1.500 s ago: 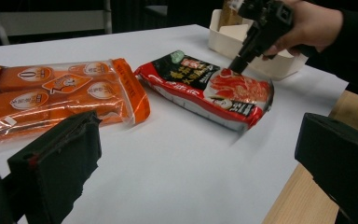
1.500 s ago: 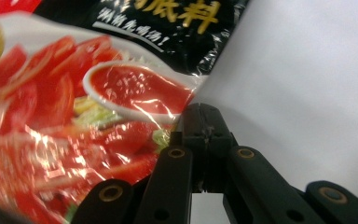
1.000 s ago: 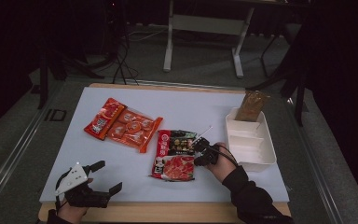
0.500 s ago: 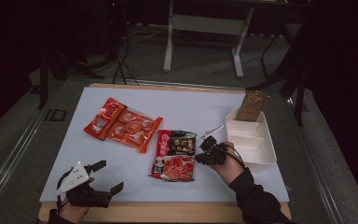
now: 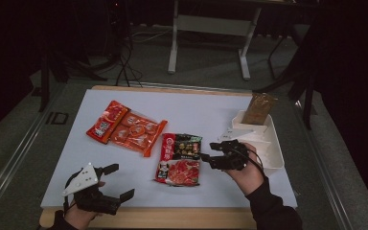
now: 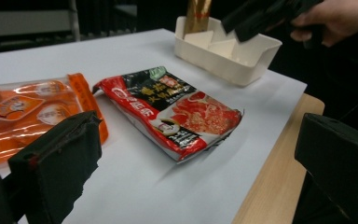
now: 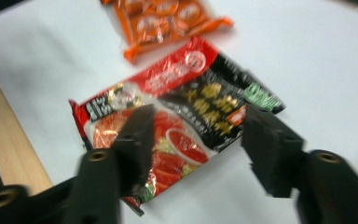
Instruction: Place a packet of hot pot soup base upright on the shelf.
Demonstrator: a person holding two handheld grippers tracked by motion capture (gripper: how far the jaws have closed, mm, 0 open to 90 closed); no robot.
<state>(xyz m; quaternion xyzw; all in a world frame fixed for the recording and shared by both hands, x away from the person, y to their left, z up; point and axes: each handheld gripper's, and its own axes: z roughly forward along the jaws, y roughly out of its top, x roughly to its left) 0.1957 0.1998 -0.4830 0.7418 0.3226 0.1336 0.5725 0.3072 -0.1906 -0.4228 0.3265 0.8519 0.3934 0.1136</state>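
Note:
A red and black food packet (image 5: 179,159) lies flat in the middle of the white table top (image 5: 196,110). My right gripper (image 5: 207,151) hovers at the packet's right edge, jaws open and pointing left. In the right gripper view that packet (image 7: 182,116) lies beneath and between the spread jaws of my right gripper (image 7: 200,144), which hold nothing. My left gripper (image 5: 120,181) rests open near the front left edge. Between its wide jaws, the left gripper view has the packet (image 6: 175,112) ahead of my left gripper (image 6: 196,172).
An orange snack packet (image 5: 127,128) lies left of the red one. A white tray (image 5: 270,163) stands at the right edge with a brown packet (image 5: 258,108) upright at its far end. The wooden table edge (image 5: 172,215) runs along the front.
My right gripper has drifted slightly to the right, along the red packet's right edge, still open. The left gripper has stayed put.

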